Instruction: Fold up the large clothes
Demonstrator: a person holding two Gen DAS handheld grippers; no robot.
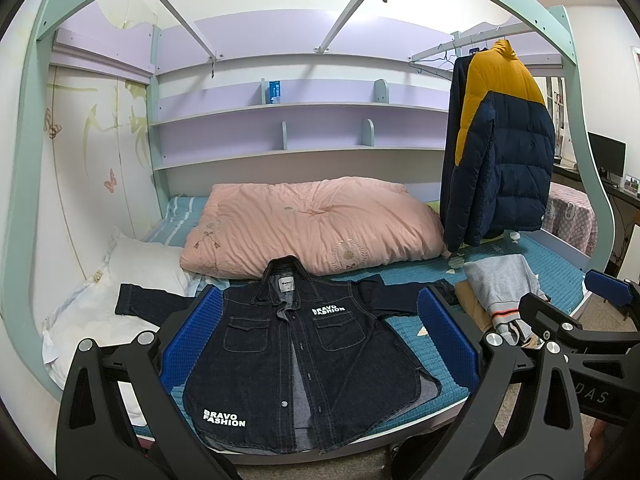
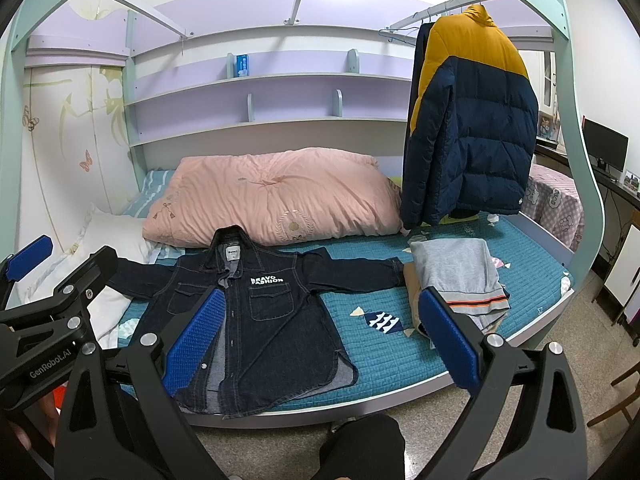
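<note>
A dark denim jacket [image 1: 304, 356] with white "BRAVO FASHION" print lies face up on the teal bed cover, sleeves spread to both sides, front slightly open. It also shows in the right wrist view [image 2: 260, 320]. My left gripper [image 1: 320, 344] is open and empty, held off the bed in front of the jacket's hem. My right gripper [image 2: 320, 336] is open and empty, held in front of the bed to the right of the jacket. Each gripper shows at the edge of the other's view.
A folded grey garment [image 2: 460, 280] lies on a tan one right of the jacket. A pink duvet [image 2: 272, 196] and a white pillow [image 1: 132, 280] lie behind. A navy and yellow puffer jacket [image 2: 472, 120] hangs over the bed's right end. The bed edge [image 2: 400, 392] runs below.
</note>
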